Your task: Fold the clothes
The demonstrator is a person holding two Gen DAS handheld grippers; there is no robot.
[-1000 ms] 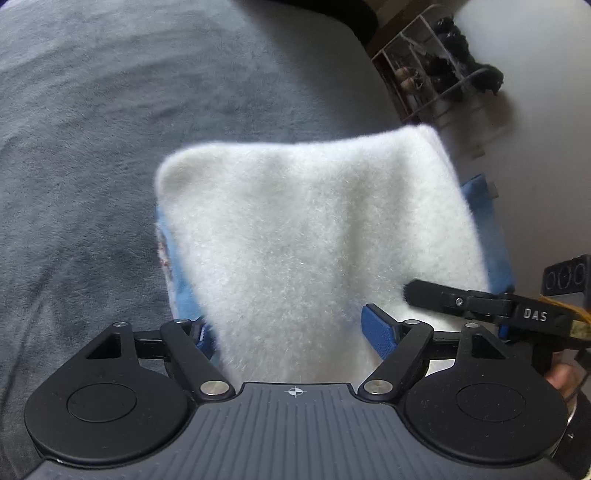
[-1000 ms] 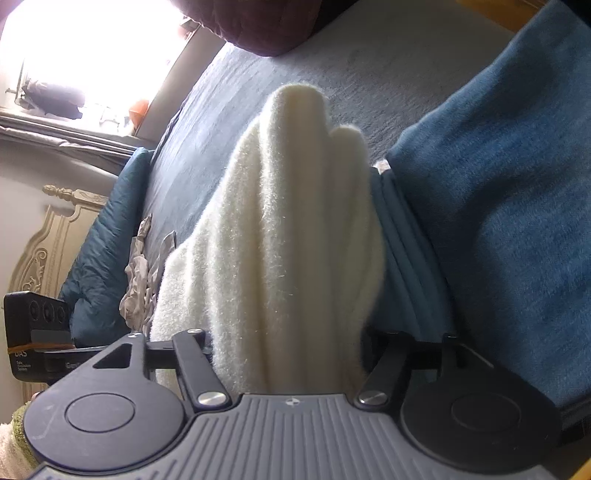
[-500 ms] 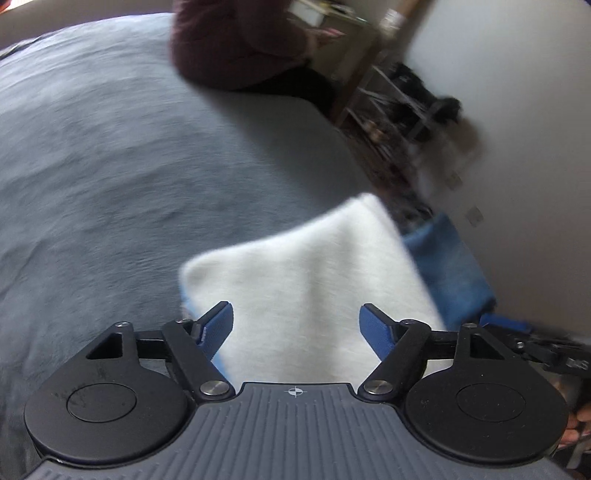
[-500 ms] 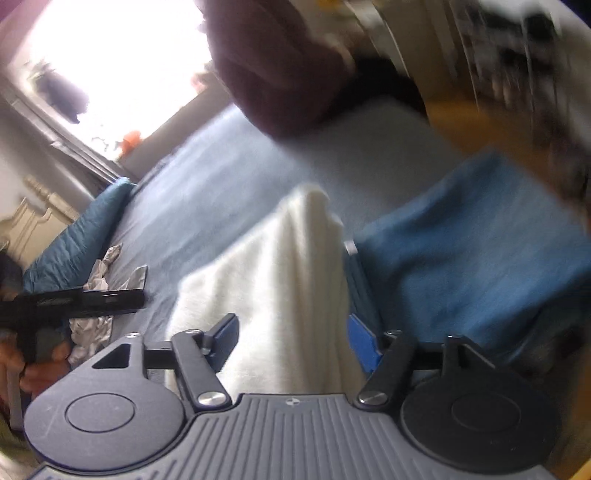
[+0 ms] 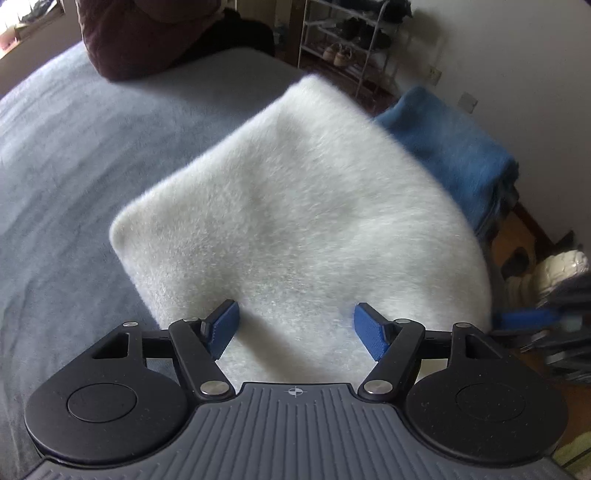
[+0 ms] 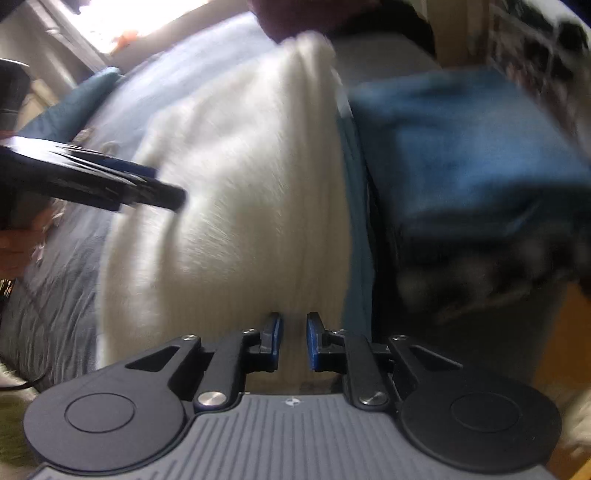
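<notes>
The white fleece garment (image 5: pixel 295 221) lies folded on the grey bed (image 5: pixel 66 155), right under both of your grippers. Your left gripper (image 5: pixel 295 328) hangs over its near edge with the jaws spread and slowly narrowing; the blue pads (image 5: pixel 223 328) sit above the fleece without pressing it. Your right gripper (image 6: pixel 293 339) has its jaws closing to a narrow gap at the near edge of the garment (image 6: pixel 240 184), with a ridge of fleece between them; you cannot tell whether the pads (image 6: pixel 274 339) bite it. Just past the garment to the right lies a folded blue blanket (image 5: pixel 454 155). Farther back a person in a maroon top (image 5: pixel 147 33) sits on the bed, beside a shoe rack (image 5: pixel 351 40).
</notes>
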